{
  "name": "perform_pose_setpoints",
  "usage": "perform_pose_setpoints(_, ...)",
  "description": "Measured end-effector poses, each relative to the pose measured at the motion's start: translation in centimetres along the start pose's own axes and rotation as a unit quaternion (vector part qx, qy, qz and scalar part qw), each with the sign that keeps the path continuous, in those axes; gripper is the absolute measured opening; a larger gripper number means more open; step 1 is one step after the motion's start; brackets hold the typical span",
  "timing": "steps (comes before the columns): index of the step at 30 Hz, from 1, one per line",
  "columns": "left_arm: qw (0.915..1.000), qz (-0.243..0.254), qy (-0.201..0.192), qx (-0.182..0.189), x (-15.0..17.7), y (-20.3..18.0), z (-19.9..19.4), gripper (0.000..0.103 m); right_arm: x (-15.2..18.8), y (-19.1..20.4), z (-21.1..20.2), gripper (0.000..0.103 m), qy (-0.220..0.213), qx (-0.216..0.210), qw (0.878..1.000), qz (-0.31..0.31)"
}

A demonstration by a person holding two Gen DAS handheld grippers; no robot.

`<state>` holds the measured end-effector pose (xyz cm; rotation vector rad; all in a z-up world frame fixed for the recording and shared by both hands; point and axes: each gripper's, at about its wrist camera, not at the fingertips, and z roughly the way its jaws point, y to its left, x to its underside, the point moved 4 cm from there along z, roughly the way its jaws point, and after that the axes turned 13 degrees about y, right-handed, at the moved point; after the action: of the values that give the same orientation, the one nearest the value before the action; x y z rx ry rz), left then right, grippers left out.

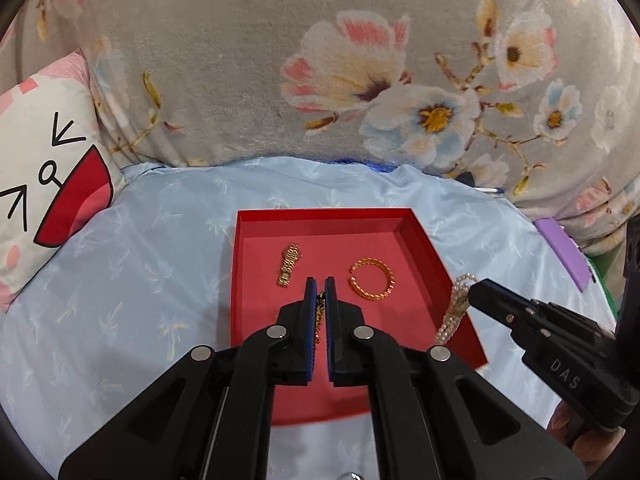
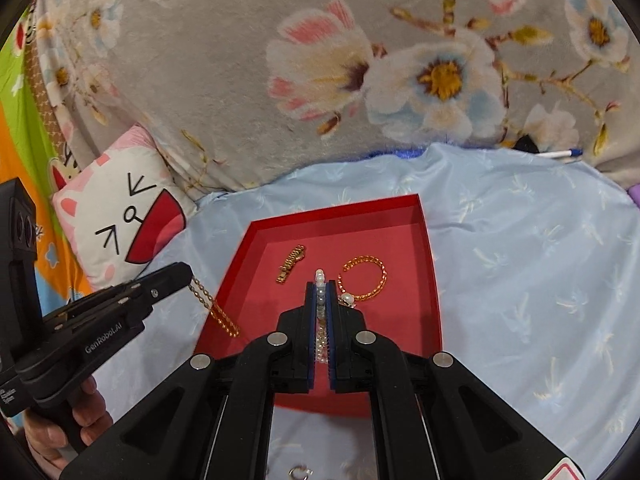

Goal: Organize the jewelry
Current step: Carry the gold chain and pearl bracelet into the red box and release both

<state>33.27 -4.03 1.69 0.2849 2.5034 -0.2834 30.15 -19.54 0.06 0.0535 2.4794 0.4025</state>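
A shallow red tray (image 1: 324,213) (image 2: 336,210) lies on a light blue sheet. Inside it lie a gold watch (image 1: 289,263) (image 2: 291,262) and a gold chain bracelet (image 1: 373,279) (image 2: 363,278). My left gripper (image 1: 320,284) is shut on a gold chain (image 1: 319,312) that hangs over the tray's left edge in the right wrist view (image 2: 216,310). My right gripper (image 2: 319,286) is shut on a pearl strand (image 2: 319,308), which hangs over the tray's right edge in the left wrist view (image 1: 454,306).
A grey floral blanket (image 1: 320,60) rises behind the tray. A cat-face pillow (image 1: 44,160) (image 2: 120,216) lies at the left. A purple block (image 1: 564,252) sits at the right, a pen (image 2: 558,154) at the blanket's foot. A small silver ring (image 2: 300,472) lies near the front.
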Motion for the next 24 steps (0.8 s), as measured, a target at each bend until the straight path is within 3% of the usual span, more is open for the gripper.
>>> perform_pose_setpoints(9,0.9997,-0.005,0.025,-0.007,-0.9,0.8,4.8,0.004,-0.5,-1.3,4.9,0.006,0.022,0.012,1.0,0.008)
perform_pose_setpoints(12,0.9997,-0.012,0.018,-0.012,-1.2,1.2,5.2,0.005,-0.6,-1.8,5.1,0.013,0.011,0.021,1.0,0.014)
perform_pose_setpoints(13,0.9995,-0.019,0.017,-0.017,-1.3,1.4,5.3,0.014,-0.6,-2.0,5.1,0.015,0.009,0.023,1.0,0.017)
perform_pose_setpoints(14,0.9994,-0.026,0.015,-0.019,-1.4,1.7,5.2,0.032,-0.5,-2.1,4.9,0.018,0.007,0.022,1.0,0.02)
perform_pose_setpoints(16,0.9987,-0.043,0.004,-0.026,-1.3,2.3,4.7,0.052,-0.1,-2.2,4.2,0.023,0.001,0.018,1.0,0.021)
perform_pose_setpoints(19,0.9986,-0.042,-0.004,-0.033,-0.9,2.6,3.9,0.054,0.9,-1.8,2.8,0.03,-0.01,0.018,1.0,0.015)
perform_pose_setpoints(24,0.9984,-0.04,-0.01,-0.039,1.3,2.8,1.8,0.054,3.8,-1.0,-0.1,0.032,-0.02,0.015,1.0,0.0)
